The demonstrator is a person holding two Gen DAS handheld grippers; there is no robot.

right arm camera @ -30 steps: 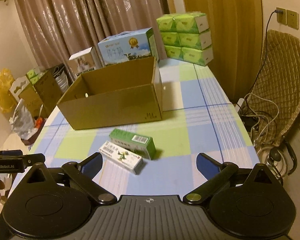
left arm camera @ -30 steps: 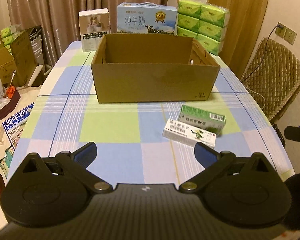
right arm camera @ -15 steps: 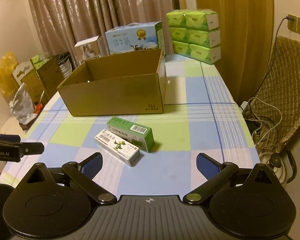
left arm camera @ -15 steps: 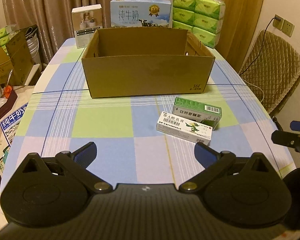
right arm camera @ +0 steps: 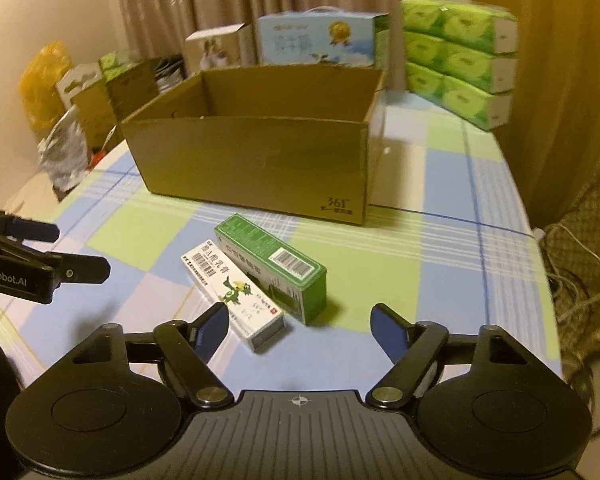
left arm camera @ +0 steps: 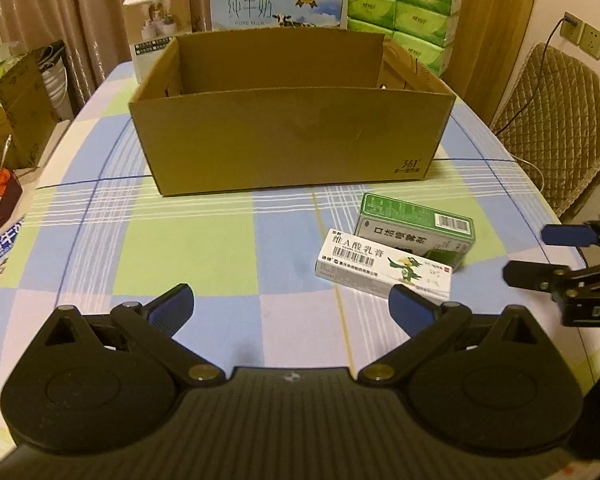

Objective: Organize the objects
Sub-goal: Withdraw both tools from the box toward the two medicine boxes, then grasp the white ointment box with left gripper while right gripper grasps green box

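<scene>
1. Two medicine cartons lie touching just in front of the cardboard box (left arm camera: pixel 292 140): white ointment carton (right arm camera: pixel 230 294), green carton (right arm camera: pixel 274 266) (box side).
2. Right gripper (right arm camera: pixel 300 330) jaws, just narrowing, hover apart near both, gripping nothing.
3. Left gripper (left arm camera: pixel 290 306) gapes wide, unloaded.
</scene>
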